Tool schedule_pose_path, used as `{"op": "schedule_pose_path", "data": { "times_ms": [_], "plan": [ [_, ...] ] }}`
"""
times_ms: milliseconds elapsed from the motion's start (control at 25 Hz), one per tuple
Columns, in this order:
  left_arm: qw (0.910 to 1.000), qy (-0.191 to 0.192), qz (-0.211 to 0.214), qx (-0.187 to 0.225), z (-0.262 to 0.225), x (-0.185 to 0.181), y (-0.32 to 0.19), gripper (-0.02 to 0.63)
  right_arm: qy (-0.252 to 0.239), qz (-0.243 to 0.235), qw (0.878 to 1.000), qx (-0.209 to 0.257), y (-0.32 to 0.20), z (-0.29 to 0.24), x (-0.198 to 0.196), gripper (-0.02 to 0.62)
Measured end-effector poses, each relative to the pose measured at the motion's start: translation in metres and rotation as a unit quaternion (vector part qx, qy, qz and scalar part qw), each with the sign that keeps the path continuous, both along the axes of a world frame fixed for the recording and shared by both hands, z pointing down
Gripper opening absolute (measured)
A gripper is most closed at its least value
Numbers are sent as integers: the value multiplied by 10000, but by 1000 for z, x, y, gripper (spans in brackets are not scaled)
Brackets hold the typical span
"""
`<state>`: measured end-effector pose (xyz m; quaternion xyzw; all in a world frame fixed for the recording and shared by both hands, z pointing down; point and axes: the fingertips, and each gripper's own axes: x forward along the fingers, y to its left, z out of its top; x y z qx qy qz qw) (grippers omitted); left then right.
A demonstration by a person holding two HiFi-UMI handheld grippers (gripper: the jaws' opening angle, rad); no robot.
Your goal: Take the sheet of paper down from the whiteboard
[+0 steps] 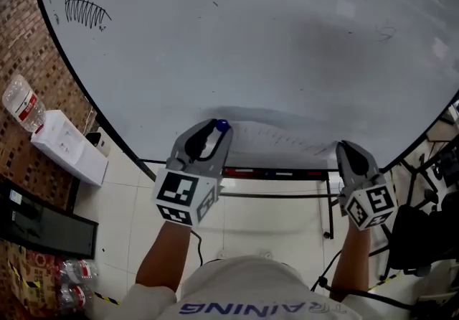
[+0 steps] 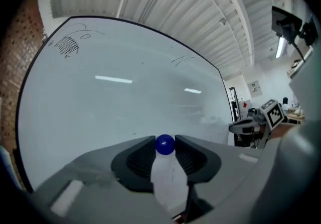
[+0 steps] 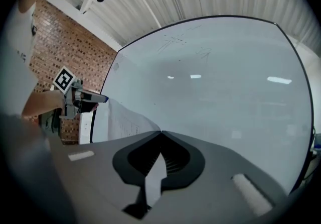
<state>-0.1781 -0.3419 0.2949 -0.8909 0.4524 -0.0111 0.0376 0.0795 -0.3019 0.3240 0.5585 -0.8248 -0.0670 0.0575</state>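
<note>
Closest in the head view is the person's white shirt [image 1: 251, 286] along the bottom edge. Above it, the left gripper [image 1: 218, 128] is clamped on a small blue round magnet [image 1: 221, 125]. The right gripper [image 1: 346, 148] is clenched on the white sheet of paper [image 1: 280, 140], which spans between them at lower centre and looks clear of the large white whiteboard [image 1: 251, 46]. In the left gripper view the magnet sits only at the jaw tips, with paper beneath it, so I judge it could pop out and drop. In the right gripper view only the sheet's edge is pinched, so pulling the hands apart could tear it or slip it free.
</note>
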Motion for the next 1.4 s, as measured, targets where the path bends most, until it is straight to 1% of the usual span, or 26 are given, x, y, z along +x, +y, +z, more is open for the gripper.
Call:
{"op": "schedule_pose_path", "data": {
  "times_ms": [120, 240, 320, 400, 480, 600, 800, 1400],
  "plan": [
    [9990, 280, -225, -284, 24, -26, 7, 133, -153, 195, 9995, -216, 16, 28, 23, 8],
    [9964, 508, -477, -484, 44, -48, 11, 132, -332, 442, 9977, -385, 30, 51, 45, 8],
    [9949, 559, -609, -571, 57, -57, 13, 132, -401, 552, 9970, -358, 37, 58, 51, 8],
    [9939, 587, -678, -646, 68, -63, 14, 133, -355, 590, 9973, -242, 41, 59, 51, 8],
    [9937, 593, -686, -664, 73, -66, 14, 133, -292, 606, 9976, -137, 43, 58, 50, 8],
    [9940, 582, -722, -587, 71, -68, 12, 133, -256, 612, 9978, -73, 43, 55, 49, 8],
    [9934, 667, -734, -571, 68, -68, 11, 133, -267, 641, 9975, -124, 43, 57, 49, 6],
    [9934, 588, -721, -673, 77, -63, 7, 132, -227, 612, 9976, -210, 38, 59, 47, 6]
  ]
}}
